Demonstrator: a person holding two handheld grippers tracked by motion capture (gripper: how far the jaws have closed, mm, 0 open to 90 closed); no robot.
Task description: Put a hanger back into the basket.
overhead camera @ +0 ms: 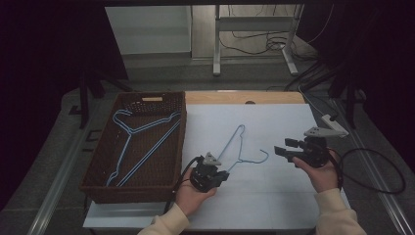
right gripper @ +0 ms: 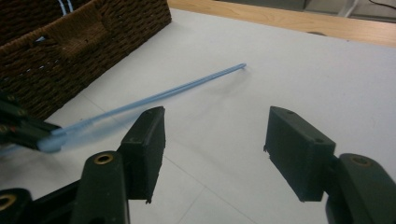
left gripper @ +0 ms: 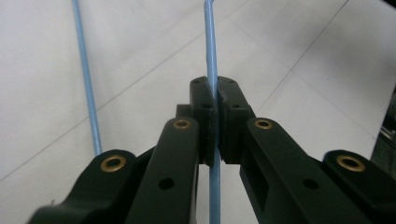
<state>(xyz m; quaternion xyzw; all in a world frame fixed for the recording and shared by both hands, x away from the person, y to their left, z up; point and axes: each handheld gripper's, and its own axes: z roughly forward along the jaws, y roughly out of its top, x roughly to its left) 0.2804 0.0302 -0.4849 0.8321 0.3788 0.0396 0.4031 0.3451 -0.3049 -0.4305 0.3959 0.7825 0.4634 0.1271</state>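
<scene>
**Left gripper clamped on blue wire hanger; right gripper open, empty**

High view. One brown wicker basket (overhead camera: 100, 161) stands at the left edge of the white table top (overhead camera: 274, 200). Inside it lie light blue wire hangers (overhead camera: 142, 142); I count two, though the frame is dim and their wires overlap, so the count is tentative. One more blue hanger (overhead camera: 236, 145) is on the table side, to the right of the basket and apart from its wall, with its hook pointing right toward the right gripper (overhead camera: 284, 152). The left gripper (overhead camera: 226, 175) is at that hanger's lower end, held in the person's left hand (overhead camera: 193, 196). The right gripper is held in the right hand (overhead camera: 320, 174), just beyond the hook and not touching it. Two grippers, two hands, one basket.

Left gripper view. The jaws are pressed together on the wire of the hanger (left gripper: 211, 56), which runs straight up between the pads. A second stretch of the same blue wire (left gripper: 86, 79) passes at left over the white surface.

Right gripper view. The jaws stand well apart with nothing between them; bare table shows in the gap. The blue wire (right gripper: 187, 88) runs from the left gripper's tip (right gripper: 46, 140) at far left toward the middle of the table. A corner of the basket (right gripper: 93, 42) is at upper left, with blue wire just visible inside.
</scene>
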